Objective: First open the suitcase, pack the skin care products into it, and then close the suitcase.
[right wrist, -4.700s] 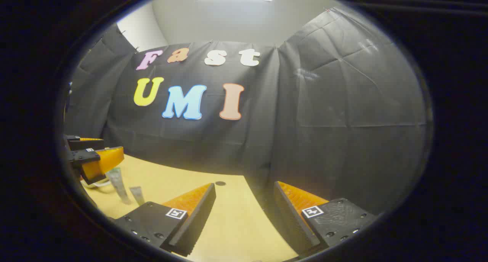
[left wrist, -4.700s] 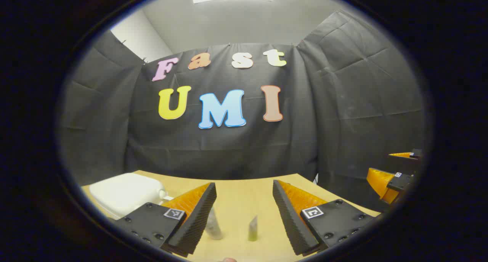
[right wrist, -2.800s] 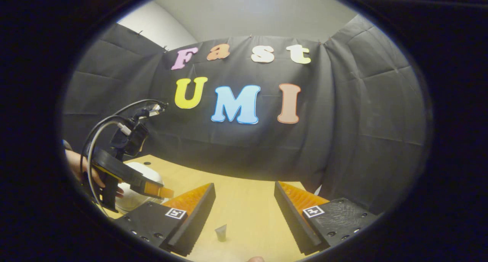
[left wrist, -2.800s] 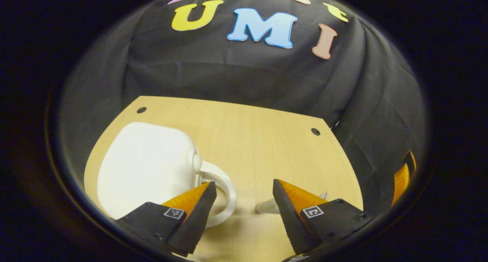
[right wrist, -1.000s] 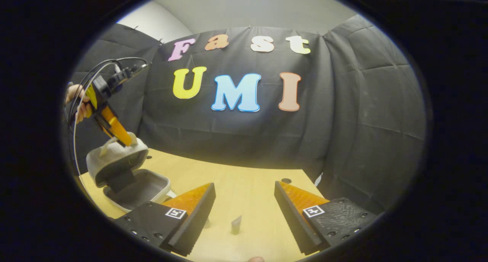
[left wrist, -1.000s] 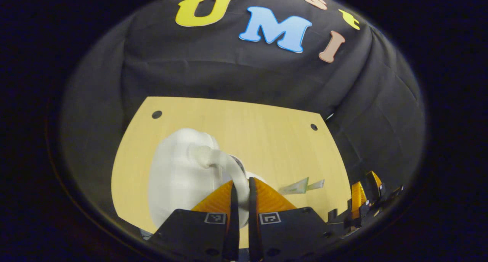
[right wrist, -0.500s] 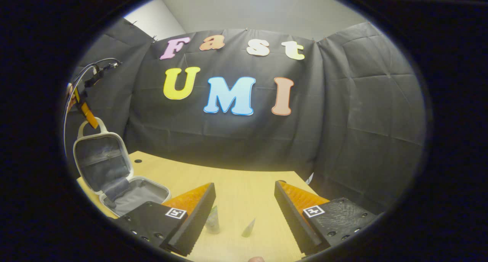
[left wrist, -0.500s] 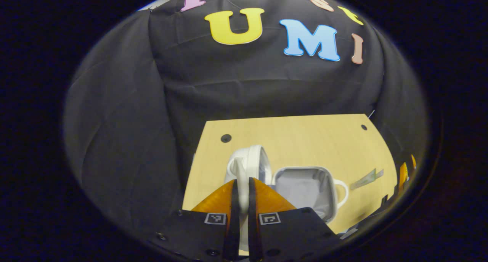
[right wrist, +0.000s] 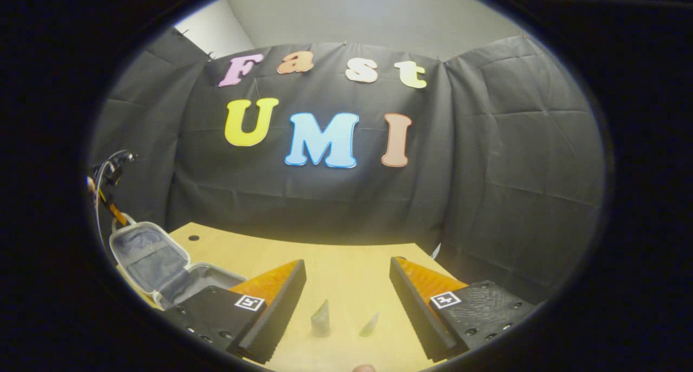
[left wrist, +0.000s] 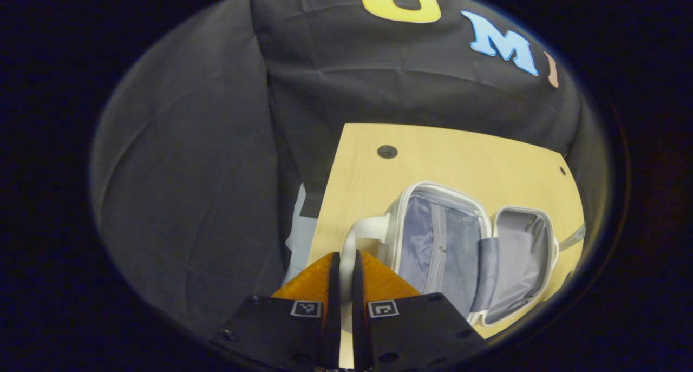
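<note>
Suitcase (left wrist: 471,253) sits open on the worktop (left wrist: 433,155) near its left edge, lid half swung back past upright so the grey lined interior of both halves is exposed, presumably to leave the base free for loading. Left gripper (left wrist: 342,285) has its jaws clenched on the white handle (left wrist: 363,234) of the lid half, gripper angled down from above and outside the worktop edge, holding the lid back. In the right gripper view the left gripper (right wrist: 111,207) shows at the far left above the lid, small and partly cut off, so the hand on it is hard to make out. Right gripper (right wrist: 346,293) has its jaws spread wide, held low and roughly level over the near part of the worktop, pointing at the back wall. Two small skin care tubes (right wrist: 321,318) (right wrist: 370,324) stand between its jaws' line of sight, near each other, well apart from the suitcase. Judgement: opening step is about done; right gripper looks staged to pick a tube.
</note>
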The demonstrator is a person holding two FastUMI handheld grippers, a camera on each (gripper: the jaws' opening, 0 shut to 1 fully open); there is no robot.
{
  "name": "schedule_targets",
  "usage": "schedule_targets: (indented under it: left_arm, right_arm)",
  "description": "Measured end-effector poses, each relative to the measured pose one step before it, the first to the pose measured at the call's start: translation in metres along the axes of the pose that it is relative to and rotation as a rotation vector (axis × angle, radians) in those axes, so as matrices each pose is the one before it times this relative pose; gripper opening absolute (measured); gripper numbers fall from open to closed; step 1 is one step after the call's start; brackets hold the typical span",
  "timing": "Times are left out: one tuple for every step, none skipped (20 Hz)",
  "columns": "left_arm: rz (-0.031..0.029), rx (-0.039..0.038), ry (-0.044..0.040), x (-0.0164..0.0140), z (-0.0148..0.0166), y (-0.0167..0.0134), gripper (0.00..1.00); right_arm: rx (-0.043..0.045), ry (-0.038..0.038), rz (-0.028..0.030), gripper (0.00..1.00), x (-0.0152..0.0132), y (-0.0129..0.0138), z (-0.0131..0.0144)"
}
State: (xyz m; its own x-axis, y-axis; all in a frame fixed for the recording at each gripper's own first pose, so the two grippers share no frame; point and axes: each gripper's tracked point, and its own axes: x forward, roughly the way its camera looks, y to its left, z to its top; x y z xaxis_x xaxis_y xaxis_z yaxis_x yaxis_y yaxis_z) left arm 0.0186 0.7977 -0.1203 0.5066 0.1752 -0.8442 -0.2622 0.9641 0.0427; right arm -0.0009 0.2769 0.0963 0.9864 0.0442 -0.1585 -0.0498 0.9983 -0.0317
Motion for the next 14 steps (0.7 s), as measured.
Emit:
schedule_targets:
  left_arm:
    - [-0.00198,0.00057,0.0175,0.01483,-0.01122,0.00689,0.17]
    - [-0.00395,0.00161,0.01665,0.01307,-0.01064,0.00462,0.17]
    - [-0.00054,-0.00364,0.0196,0.01364,-0.011,0.0047,0.17]
    - [0.00615,-0.01166,0.0168,0.01188,-0.00805,0.004,0.17]
    - [-0.00578,-0.02123,0.00722,0.01253,-0.00499,0.00156,0.17]
    - [-0.01094,-0.02207,-0.0016,0.01059,-0.00303,0.00239,0.17]
    - [-0.00148,-0.01865,-0.00163,0.00323,-0.00192,0.00587,0.17]
    - [0.00807,-0.01509,-0.00188,0.00254,-0.00095,0.00508,0.18]
    - [0.01406,-0.01601,0.00302,0.0021,-0.00334,0.00443,0.21]
    - [0.01076,-0.01323,0.00635,0.00213,-0.00307,0.00364,0.21]
    - [0.01233,-0.00914,-0.00937,0.00086,0.00092,0.0015,0.28]
    - [0.01634,-0.00314,-0.0277,-0.00244,0.00377,0.00154,0.34]
    - [0.00763,-0.00404,-0.03685,-0.0031,0.00298,-0.00193,0.42]
    - [0.00918,-0.00102,-0.04084,-0.00627,0.00597,-0.00208,0.56]
  right_arm:
    - [-0.00819,-0.00518,0.00196,0.94,0.00122,0.00252,0.00297]
    - [-0.01068,-0.00046,-0.00067,0.94,0.00101,0.00136,0.00157]
    - [-0.0103,0.00022,-0.00384,0.94,0.00015,-0.0007,0.00165]
    - [-0.00881,0.00243,-0.00373,0.94,-0.00012,-0.00094,0.00088]
    - [-0.00786,0.00927,-0.00152,0.94,0.00045,-0.00129,-0.00283]
    - [-0.00296,0.01366,0.00156,0.94,-0.0007,-0.00157,-0.00382]
    - [0.00067,0.01215,-0.00016,0.94,-0.00099,-0.0023,-0.0028]
    - [0.00191,0.00926,-0.00542,0.94,-0.00092,-0.00321,-0.00124]
    - [0.00097,0.00426,-0.01245,0.94,-0.00204,-0.00565,-0.00103]
    - [-0.00046,0.00032,-0.01369,0.94,-0.0026,-0.00549,-0.00011]
    - [0.00083,-0.00516,-0.00723,0.94,-0.00092,-0.00336,0.0013]
    - [0.00208,-0.00596,-0.00509,0.94,-0.00131,-0.00333,0.00004]
    - [0.00189,-0.00032,-0.00148,0.94,0.00021,-0.00275,-0.00104]
    - [0.00484,0.00426,0.00318,0.94,0.0,-0.00316,-0.0036]
